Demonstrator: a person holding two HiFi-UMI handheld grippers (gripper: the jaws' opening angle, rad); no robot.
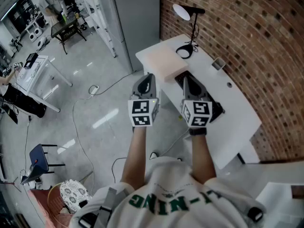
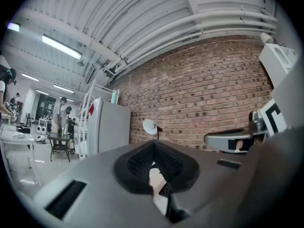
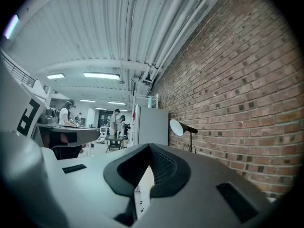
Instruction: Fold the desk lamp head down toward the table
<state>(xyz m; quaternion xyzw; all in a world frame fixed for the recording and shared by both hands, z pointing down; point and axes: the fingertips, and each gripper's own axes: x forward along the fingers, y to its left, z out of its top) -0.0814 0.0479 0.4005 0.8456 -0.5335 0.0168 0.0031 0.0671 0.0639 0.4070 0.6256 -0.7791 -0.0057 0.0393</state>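
Desk lamp (image 1: pixel 193 28) stands upright at the far end of the white tabletop (image 1: pixel 237 109) by the brick wall (image 1: pixel 251 32), well apart from our left gripper (image 1: pixel 147 78) and right gripper (image 1: pixel 188 80), whose jaws we see pressed together, empty.

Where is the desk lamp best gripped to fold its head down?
Probably the short black neck behind the round white head: it is slim and juts sideways atop the thin stem. Come from the open room side, since the brick wall stands close behind.
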